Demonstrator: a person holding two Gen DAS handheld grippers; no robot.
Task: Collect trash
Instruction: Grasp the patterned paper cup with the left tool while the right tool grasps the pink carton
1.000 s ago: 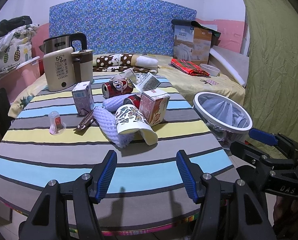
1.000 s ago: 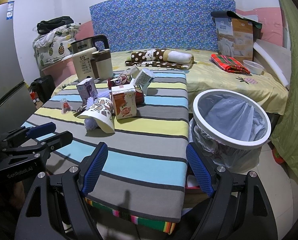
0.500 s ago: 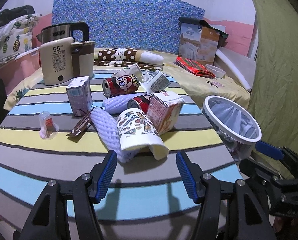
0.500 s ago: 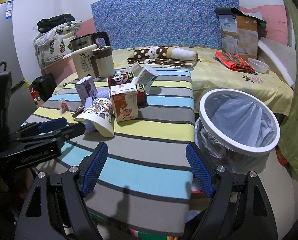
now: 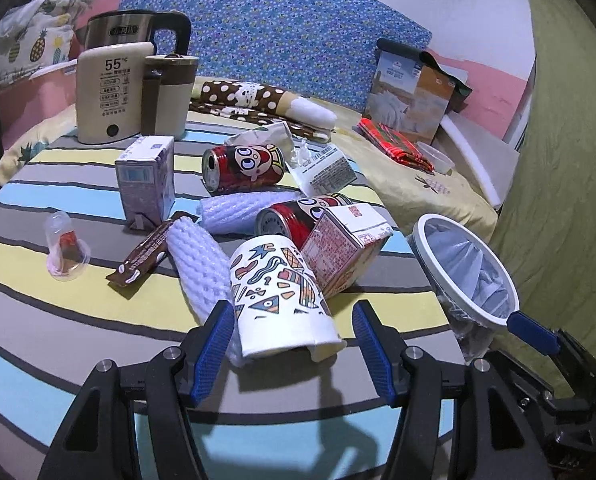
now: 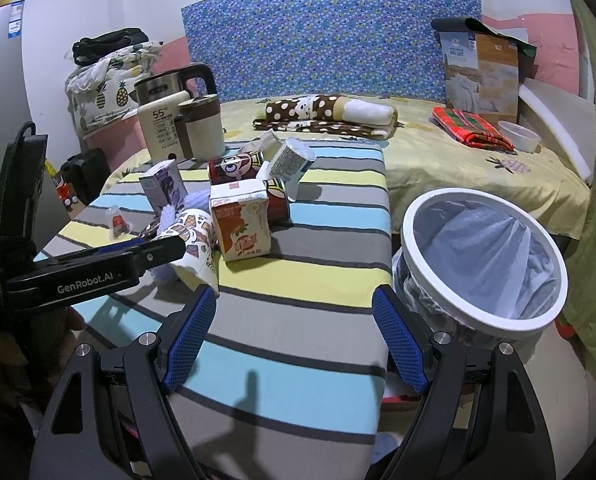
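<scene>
Your left gripper (image 5: pixel 293 344) has its fingers spread wide on either side of the patterned paper cup (image 5: pixel 281 300), which lies on its side at the near edge of the trash pile on the striped counter (image 5: pixel 97 328). Neither pad seems to touch it yet. The cup's open mouth faces you, so a hard squeeze is likely to crush the rim and let it slip. The white foam sleeve (image 5: pixel 199 264) lies against the cup's left side and could get pinched along with it. The juice carton (image 5: pixel 344 248) leans on the cup and may topple when you lift. Your right gripper (image 6: pixel 293 340) waits wide and empty over the counter, close to the lined bin (image 6: pixel 486 264).
</scene>
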